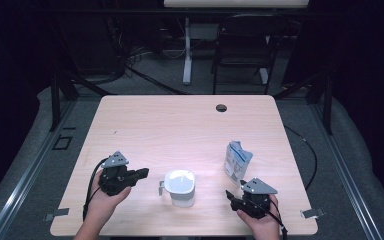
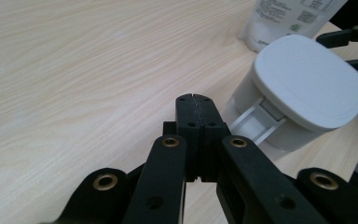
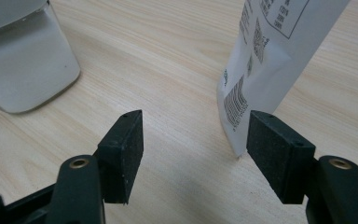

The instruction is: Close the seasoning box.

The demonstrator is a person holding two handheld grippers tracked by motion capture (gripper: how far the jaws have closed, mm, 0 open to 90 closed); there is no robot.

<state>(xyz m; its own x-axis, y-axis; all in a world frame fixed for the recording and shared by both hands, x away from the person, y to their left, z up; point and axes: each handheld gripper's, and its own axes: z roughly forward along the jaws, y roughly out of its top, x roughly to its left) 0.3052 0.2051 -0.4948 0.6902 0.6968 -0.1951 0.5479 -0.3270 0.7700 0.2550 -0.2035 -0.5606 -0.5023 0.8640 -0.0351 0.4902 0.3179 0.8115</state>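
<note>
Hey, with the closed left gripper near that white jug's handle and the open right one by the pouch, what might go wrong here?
The left gripper has its fingers shut beside the white jug's handle; pushing in like that would likely shove or tip the jug rather than grasp it. The pouch stands upright just ahead of the open right gripper; a nudge from one finger might topple it.

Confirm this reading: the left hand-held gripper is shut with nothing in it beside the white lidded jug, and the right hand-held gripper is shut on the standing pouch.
Wrong on the right hand-held gripper: the right gripper view shows its jaws open, with the pouch ahead of them, ungripped. The left hand-held gripper is indeed shut and holds nothing, beside the white lidded jug.
</note>
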